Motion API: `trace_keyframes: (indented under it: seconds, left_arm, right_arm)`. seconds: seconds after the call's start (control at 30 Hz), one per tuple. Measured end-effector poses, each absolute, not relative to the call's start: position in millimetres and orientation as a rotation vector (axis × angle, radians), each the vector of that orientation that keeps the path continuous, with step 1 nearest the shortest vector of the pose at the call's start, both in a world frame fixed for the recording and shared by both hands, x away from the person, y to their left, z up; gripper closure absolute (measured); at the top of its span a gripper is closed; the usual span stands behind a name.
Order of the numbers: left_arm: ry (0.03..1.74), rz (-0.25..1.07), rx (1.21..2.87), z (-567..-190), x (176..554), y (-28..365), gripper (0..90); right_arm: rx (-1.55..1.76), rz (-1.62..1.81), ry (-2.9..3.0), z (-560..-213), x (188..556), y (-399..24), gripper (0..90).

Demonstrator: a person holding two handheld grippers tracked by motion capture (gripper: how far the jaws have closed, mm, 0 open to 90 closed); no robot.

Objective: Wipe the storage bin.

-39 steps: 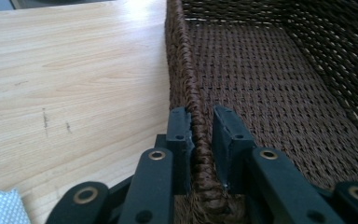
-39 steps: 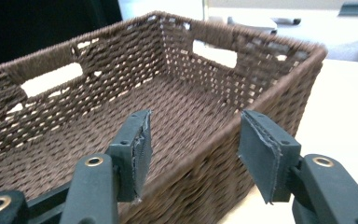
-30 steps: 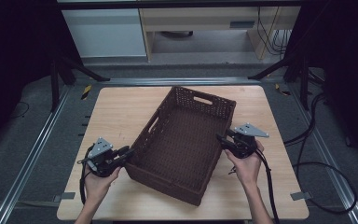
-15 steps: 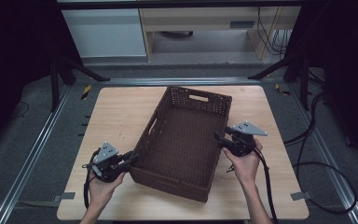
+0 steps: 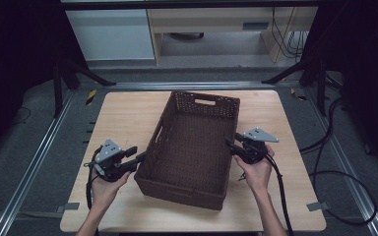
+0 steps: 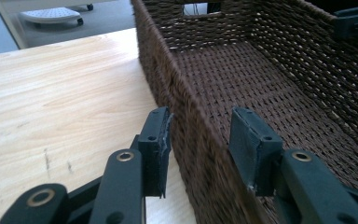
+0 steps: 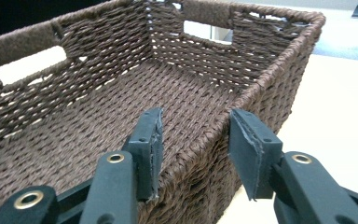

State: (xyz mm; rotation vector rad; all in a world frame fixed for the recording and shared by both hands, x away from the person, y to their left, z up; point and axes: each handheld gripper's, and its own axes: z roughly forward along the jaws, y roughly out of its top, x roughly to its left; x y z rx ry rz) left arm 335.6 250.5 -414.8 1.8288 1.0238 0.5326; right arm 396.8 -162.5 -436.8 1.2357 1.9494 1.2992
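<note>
Both grippers are straddling the basket [image 5: 189,147] walls: left gripper [image 6: 198,144] just reopening, right gripper [image 7: 193,149] closing, neither pinching. Next move probably: release and withdraw.

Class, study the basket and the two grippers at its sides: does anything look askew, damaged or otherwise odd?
The brown woven basket sits slightly askew, its sides not square with the table edges. The rubber pads on the right gripper look frayed at their edges. Nothing looks spilled; the basket is empty.
</note>
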Motion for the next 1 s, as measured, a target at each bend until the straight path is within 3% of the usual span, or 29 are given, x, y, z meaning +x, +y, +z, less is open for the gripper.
trace_keyframes:
  seconds: [0.13, 0.43, 0.67, 0.83, 1.0]
  left_arm:
    - [1.029, 0.545, 1.864, -419, 351, 240, 58.0]
    - [1.035, 0.497, 1.860, -427, 362, 231, 69.8]
    - [1.074, 0.512, 1.844, -430, 355, 226, 69.7]
    - [1.079, 0.522, 1.847, -430, 344, 220, 68.0]
    - [1.058, 0.512, 1.852, -433, 339, 218, 62.9]
  right_arm:
    - [1.238, 1.274, 1.964, -435, 402, -160, 56.7]
    - [1.252, 1.356, 1.954, -423, 392, -166, 46.4]
    - [1.255, 1.333, 1.992, -426, 382, -165, 43.3]
    - [1.259, 1.314, 2.019, -437, 379, -164, 44.6]
    - [1.248, 1.301, 2.035, -441, 382, -163, 53.3]
